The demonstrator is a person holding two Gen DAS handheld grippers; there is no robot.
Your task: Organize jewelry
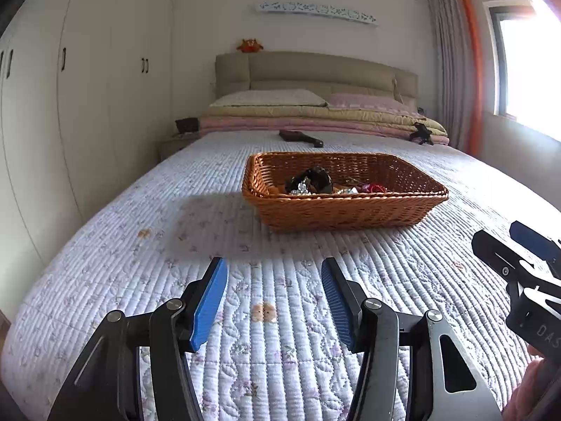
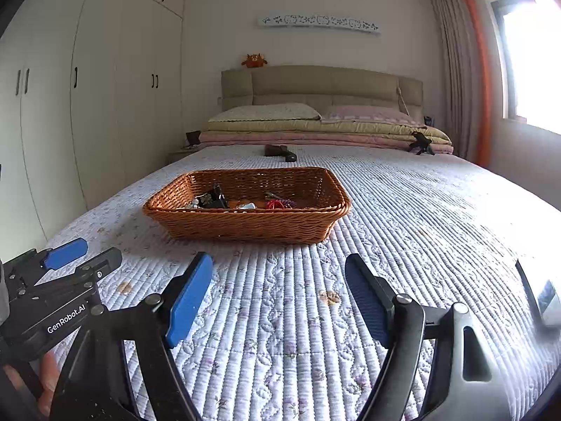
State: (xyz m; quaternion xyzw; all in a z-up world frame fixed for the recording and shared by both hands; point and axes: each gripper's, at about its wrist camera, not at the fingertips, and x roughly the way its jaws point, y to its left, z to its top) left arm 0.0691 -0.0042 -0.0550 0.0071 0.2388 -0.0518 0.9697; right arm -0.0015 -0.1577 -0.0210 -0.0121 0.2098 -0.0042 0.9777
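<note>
A brown wicker basket (image 1: 336,210) sits on the quilted bed; it also shows in the right wrist view (image 2: 245,224). Inside lie jewelry pieces: a dark bangle with silvery bits (image 1: 308,180) and a red item (image 1: 375,188), also seen in the right wrist view as a dark piece (image 2: 214,198) and a red piece (image 2: 277,204). My left gripper (image 1: 273,273) is open and empty, low over the quilt in front of the basket. My right gripper (image 2: 278,270) is open and empty, beside it. Each gripper shows in the other's view: the right gripper (image 1: 519,245) and the left gripper (image 2: 84,256).
A dark hairbrush-like object (image 1: 301,137) lies beyond the basket. Folded blankets and pillows (image 1: 315,119) are stacked at the headboard, with a small black item (image 1: 422,133) on them. Wardrobes (image 1: 87,87) line the left. A grey flat device (image 2: 547,298) lies at the right.
</note>
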